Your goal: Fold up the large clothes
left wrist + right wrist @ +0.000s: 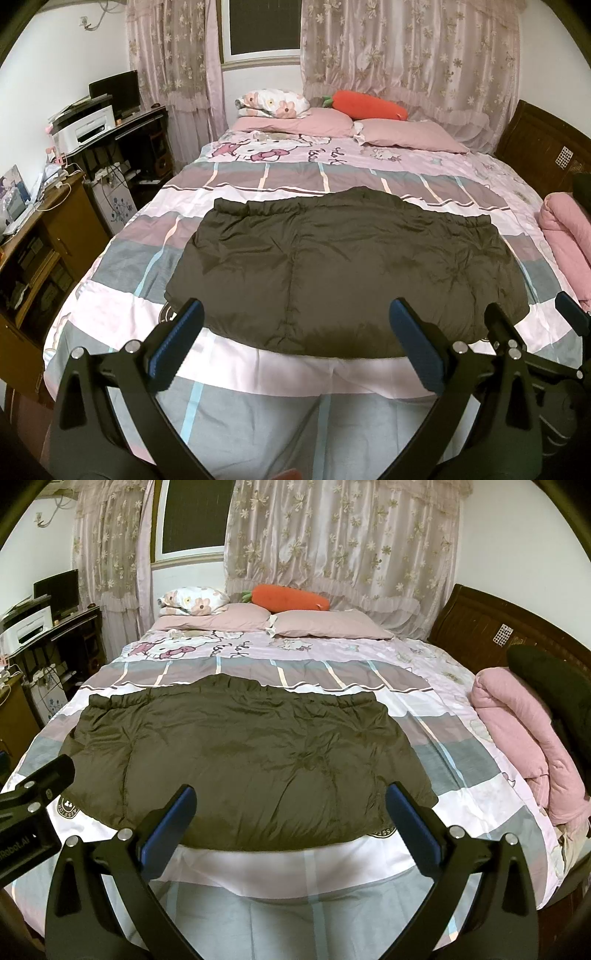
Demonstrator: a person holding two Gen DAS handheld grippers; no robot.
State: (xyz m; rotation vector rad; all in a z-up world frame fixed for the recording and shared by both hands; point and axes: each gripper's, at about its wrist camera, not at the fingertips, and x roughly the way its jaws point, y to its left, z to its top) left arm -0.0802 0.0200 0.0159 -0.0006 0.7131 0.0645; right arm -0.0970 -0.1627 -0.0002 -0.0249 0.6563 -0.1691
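1. Both grippers sit right at the near edge of the bed, side by side: the black left gripper with blue pads (295,332) and the matching right gripper (291,812). Jaws on both are spread wide, nothing in them, hovering just short of the jacket's near hem.
2. So the big dark olive-brown puffy jacket (347,269) is lying flat across the middle of the bed, spread out wide, gathered elastic edge on the far side, a vertical seam running down left of centre.
3. It's on a pink, grey and white checked cartoon-cat bedspread (258,373), which shows all round it.
4. Right of the jacket, near the bed's edge, is a rolled-up pink quilt (517,738), apart from it.
5. Up at the far end: two plain pink pillows (406,134), a flowery white pillow (271,101) and an orange carrot-shaped plush (369,105) lying on top of them.
6. Floral pink curtains (332,535) hang behind, and a dark bench with a white printer (88,127) stands off to the left.
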